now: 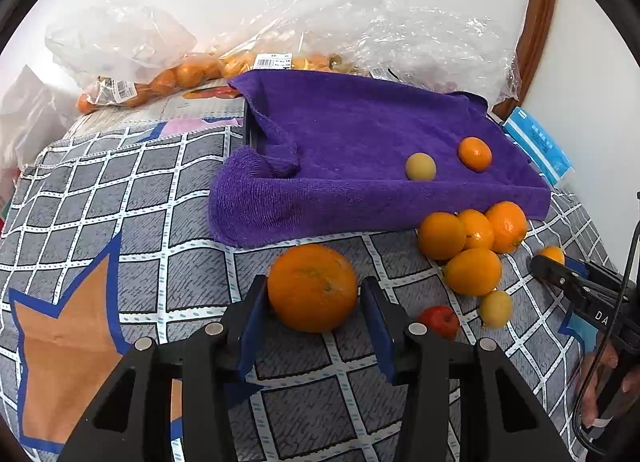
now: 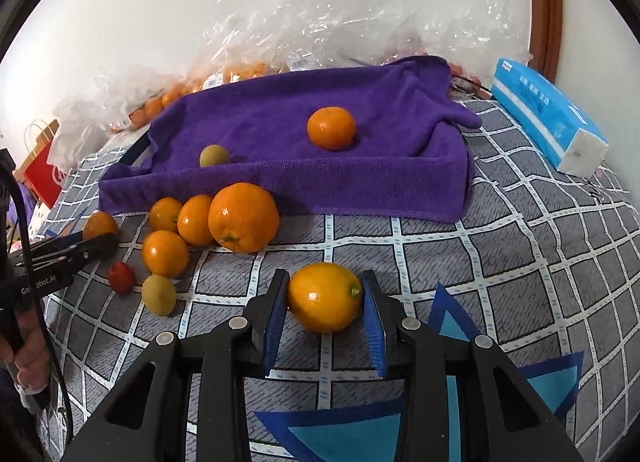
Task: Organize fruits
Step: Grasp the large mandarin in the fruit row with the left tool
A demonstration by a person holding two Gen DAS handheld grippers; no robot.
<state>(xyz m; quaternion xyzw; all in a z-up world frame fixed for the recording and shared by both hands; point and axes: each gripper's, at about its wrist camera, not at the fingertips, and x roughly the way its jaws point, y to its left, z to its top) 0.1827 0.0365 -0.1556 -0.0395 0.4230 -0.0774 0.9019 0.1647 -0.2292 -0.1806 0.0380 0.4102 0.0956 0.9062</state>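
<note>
My left gripper is shut on a large orange just above the checked cloth. My right gripper is shut on a small yellow-orange citrus. A purple towel lines a tray behind; on it lie a small orange and a yellow-green fruit. The towel also shows in the right wrist view. A cluster of oranges lies in front of the towel, with a red fruit and a yellow one.
Clear plastic bags of oranges lie at the back against the wall. A blue tissue pack lies at the right. A red paper bag stands at the left. The other gripper shows at each view's edge.
</note>
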